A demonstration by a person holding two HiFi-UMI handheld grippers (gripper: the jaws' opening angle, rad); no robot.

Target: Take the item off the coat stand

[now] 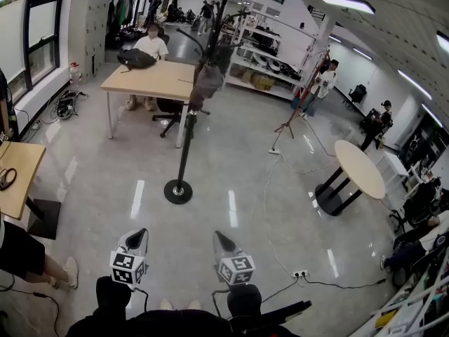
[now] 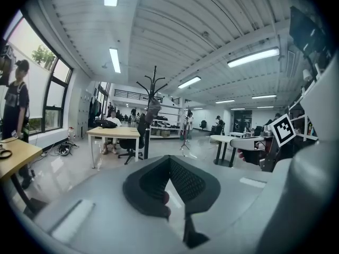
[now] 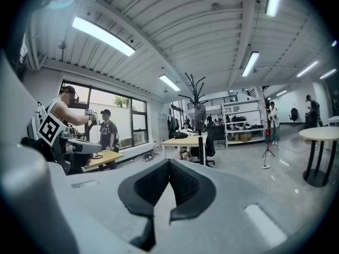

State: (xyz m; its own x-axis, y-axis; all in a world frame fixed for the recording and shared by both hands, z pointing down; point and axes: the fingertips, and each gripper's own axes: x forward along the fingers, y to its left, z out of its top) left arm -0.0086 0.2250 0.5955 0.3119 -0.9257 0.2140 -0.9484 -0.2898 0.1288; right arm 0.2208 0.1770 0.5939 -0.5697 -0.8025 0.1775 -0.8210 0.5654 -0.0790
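Item (image 1: 208, 81): grey, hanging high on the coat stand (image 1: 185, 146), well ahead of both grippers and roughly in line with the gap between them. Its kind cannot be made out.

Left gripper (image 1: 141, 232): jaws together, nothing between them, touching nothing.

Right gripper (image 1: 218, 235): jaws together, empty, just beside the left.

Table (image 1: 151, 79): beyond the stand, dark bag (image 1: 135, 58) on it.
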